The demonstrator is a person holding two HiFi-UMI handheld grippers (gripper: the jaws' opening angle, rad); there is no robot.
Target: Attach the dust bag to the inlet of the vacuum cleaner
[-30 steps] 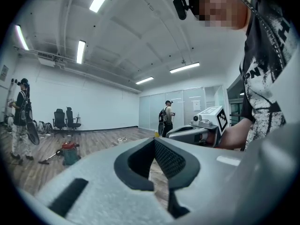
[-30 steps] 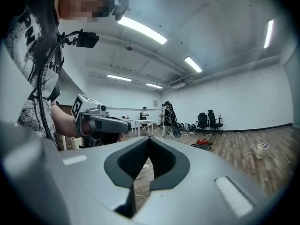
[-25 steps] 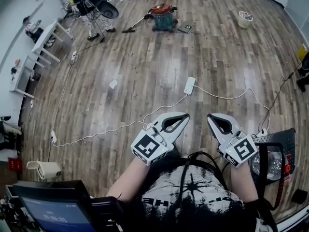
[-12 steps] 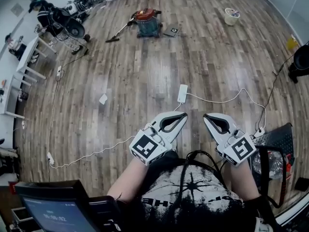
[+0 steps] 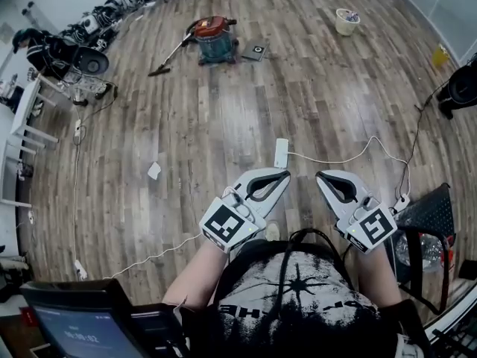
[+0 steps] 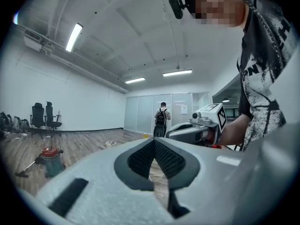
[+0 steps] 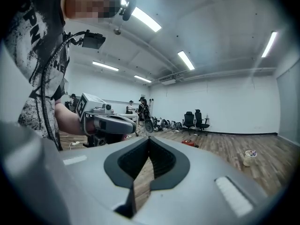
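The vacuum cleaner [image 5: 212,39], a teal drum with a red top, stands far off on the wood floor, its wand [image 5: 168,58] stretched to the left. A dark flat square item [image 5: 256,51] lies just right of it; I cannot tell what it is. My left gripper [image 5: 285,174] and right gripper [image 5: 320,176] are held side by side at waist height, both shut with nothing in them. The left gripper view has its closed jaws [image 6: 153,139] with the vacuum [image 6: 49,159] small at the left. In the right gripper view, past its closed jaws [image 7: 149,138], the vacuum [image 7: 190,143] is a red speck.
A white power strip [image 5: 281,153] and its cable lie on the floor just ahead. A white bucket [image 5: 346,21] sits far right, a paper scrap [image 5: 153,171] to the left. Office chairs [image 5: 67,54] and white tables [image 5: 22,118] line the left wall. A black crate [image 5: 428,215] is at my right.
The whole view has travelled forward over the floor: the power strip has slid closer to the grippers, and the vacuum has drifted left. Both grippers stay shut, side by side.
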